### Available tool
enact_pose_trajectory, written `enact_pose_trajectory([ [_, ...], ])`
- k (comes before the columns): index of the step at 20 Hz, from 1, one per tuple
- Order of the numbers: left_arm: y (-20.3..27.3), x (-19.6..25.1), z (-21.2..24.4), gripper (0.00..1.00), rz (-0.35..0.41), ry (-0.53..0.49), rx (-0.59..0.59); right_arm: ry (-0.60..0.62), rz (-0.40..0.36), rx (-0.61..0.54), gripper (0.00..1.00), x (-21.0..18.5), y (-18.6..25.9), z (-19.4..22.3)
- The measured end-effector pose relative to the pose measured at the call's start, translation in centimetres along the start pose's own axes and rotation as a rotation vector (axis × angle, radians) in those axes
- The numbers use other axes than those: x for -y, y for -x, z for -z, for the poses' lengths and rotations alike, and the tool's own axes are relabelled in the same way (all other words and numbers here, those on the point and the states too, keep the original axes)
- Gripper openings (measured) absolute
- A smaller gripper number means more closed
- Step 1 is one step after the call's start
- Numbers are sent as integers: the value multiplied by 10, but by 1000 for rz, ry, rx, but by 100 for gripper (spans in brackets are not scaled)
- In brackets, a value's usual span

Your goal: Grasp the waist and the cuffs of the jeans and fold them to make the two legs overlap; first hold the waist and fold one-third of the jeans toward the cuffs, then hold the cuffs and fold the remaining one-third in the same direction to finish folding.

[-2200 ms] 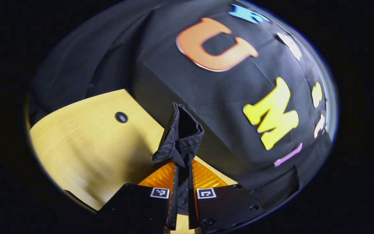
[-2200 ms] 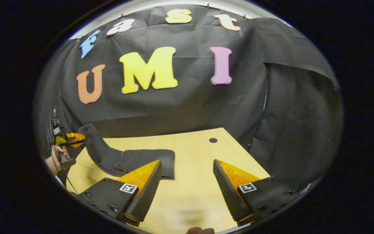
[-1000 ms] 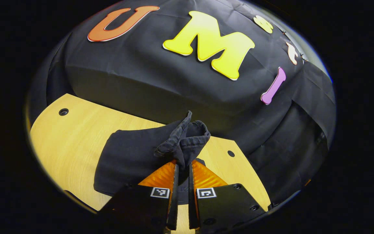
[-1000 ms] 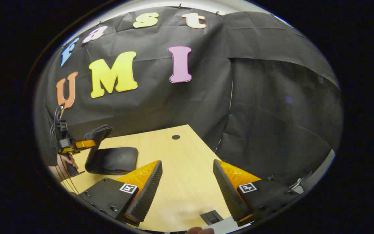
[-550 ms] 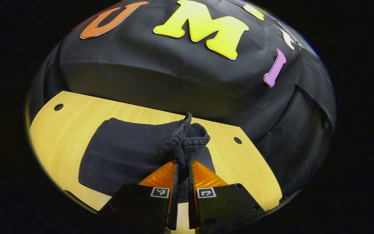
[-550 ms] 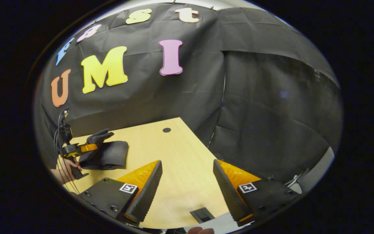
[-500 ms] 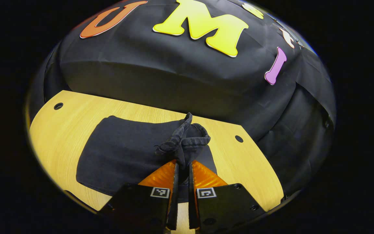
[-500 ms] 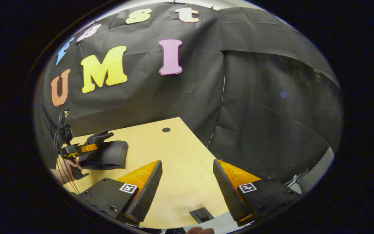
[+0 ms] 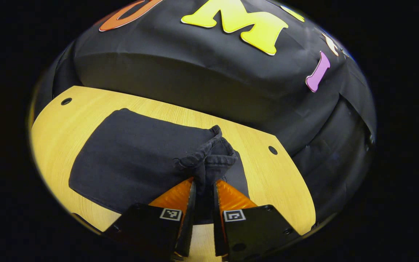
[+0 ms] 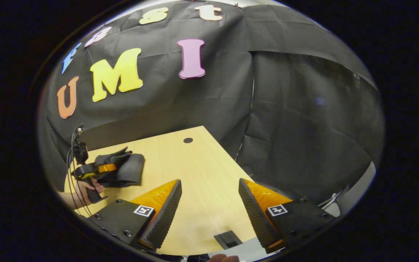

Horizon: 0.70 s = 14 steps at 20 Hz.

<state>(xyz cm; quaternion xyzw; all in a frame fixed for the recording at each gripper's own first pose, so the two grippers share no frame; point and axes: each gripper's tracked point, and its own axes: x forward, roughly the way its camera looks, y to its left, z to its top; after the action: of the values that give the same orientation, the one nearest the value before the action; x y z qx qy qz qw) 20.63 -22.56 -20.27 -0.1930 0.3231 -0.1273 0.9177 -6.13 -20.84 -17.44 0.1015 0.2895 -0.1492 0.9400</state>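
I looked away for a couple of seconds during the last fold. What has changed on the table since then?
The left gripper carried the cuffs it pinches from raised in the air down onto the folded jeans, so the bundle is now compact. The right gripper swung away to the right. The left stayed clamped on the cuffs, the right stayed open and empty over the table.

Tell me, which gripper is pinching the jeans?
The left gripper: its orange fingers are shut on the dark jeans. The right gripper hangs wide open above the bare table.
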Motion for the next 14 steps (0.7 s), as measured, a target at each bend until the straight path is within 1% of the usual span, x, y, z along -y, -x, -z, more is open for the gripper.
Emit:
enact_pose_trajectory([
  [1, 0, 2, 0, 31, 0, -2, 0, -2, -2, 0, 95, -1, 0, -1],
  [2, 0, 3, 0, 37, 0, -9, 0, -2, -3, 2, 97, -1, -1, 0],
  [3, -1, 4, 0, 40, 1, -17, -1, -1, -4, 1, 95, 0, -2, -1],
  [4, -1, 6, 2, 47, 1, -26, -2, 0, -6, -1, 95, -1, -3, 0],
  [5, 0, 8, 1, 51, 3, -36, -2, -3, -7, -3, 95, -1, -3, 0],
  [6, 0, 11, 2, 57, 8, -42, -2, -7, -8, -2, 97, -1, -3, 0],
  [7, 2, 12, 1, 74, 8, -51, 1, -7, -7, 0, 97, -1, -3, -1],
  [8, 2, 15, 2, 69, 17, -54, 0, -5, -9, 1, 97, -2, -2, 0],
  [9, 2, 19, 3, 75, 27, -57, -2, -3, -11, 2, 97, -3, -1, 0],
  [10, 6, 21, 2, 86, 24, -66, 2, -1, -14, 6, 99, -4, -1, -2],
  [11, 7, 21, 1, 97, 19, -81, 5, 2, -17, 9, 97, -6, 0, -2],
  [12, 8, 20, 1, 99, 14, -88, 11, 4, -20, 13, 96, -8, 0, -3],
  [14, 12, 25, 1, 99, 29, -84, 17, 11, -29, 15, 94, -12, 3, -3],
])
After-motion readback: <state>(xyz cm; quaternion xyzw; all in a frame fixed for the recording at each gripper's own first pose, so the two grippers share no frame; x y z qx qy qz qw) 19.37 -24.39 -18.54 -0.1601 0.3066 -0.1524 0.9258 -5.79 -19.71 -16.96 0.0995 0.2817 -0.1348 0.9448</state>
